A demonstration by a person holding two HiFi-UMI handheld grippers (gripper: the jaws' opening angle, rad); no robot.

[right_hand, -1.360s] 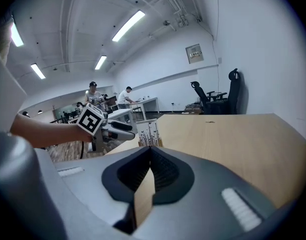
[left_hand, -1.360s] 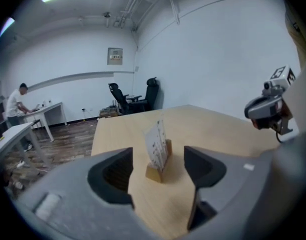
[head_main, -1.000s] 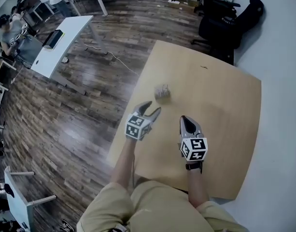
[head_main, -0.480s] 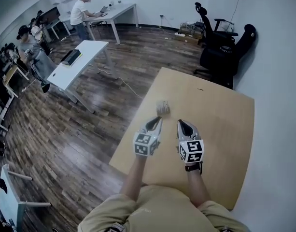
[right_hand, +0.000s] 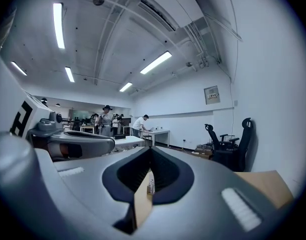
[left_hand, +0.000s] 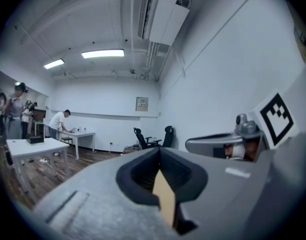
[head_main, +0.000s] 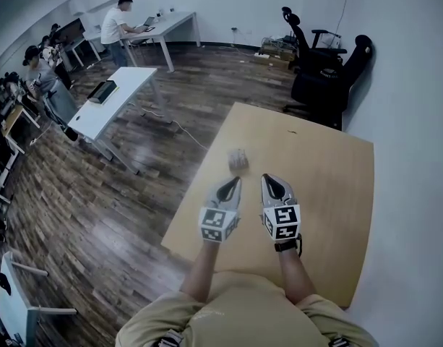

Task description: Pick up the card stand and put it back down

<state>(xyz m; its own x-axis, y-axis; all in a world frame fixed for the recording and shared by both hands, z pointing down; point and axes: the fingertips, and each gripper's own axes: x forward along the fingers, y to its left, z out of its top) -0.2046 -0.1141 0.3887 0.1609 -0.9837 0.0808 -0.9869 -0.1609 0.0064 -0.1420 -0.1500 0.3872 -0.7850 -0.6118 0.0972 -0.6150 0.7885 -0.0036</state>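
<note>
**Both claws clenched and empty, card stand just ahead**

Nothing stands between my claws and the card stand [head_main: 238, 160]: the tan surface [head_main: 329, 186] around them is bare. The stand sits upright on it just beyond the left claw [head_main: 232, 184], slightly toward the right claw [head_main: 272, 182], touching neither. Far ahead of the claws, past the surface's far edge, I see black office chairs [head_main: 324, 78]. Off to the left claw's side are white desks [head_main: 105, 103] on the wood floor [head_main: 98, 194], with people [head_main: 40, 74] working at them.

Both claws are clenched tight, pads together, gripping nothing, side by side and slightly apart.

Count: one card stand, two claws, two chairs.
</note>
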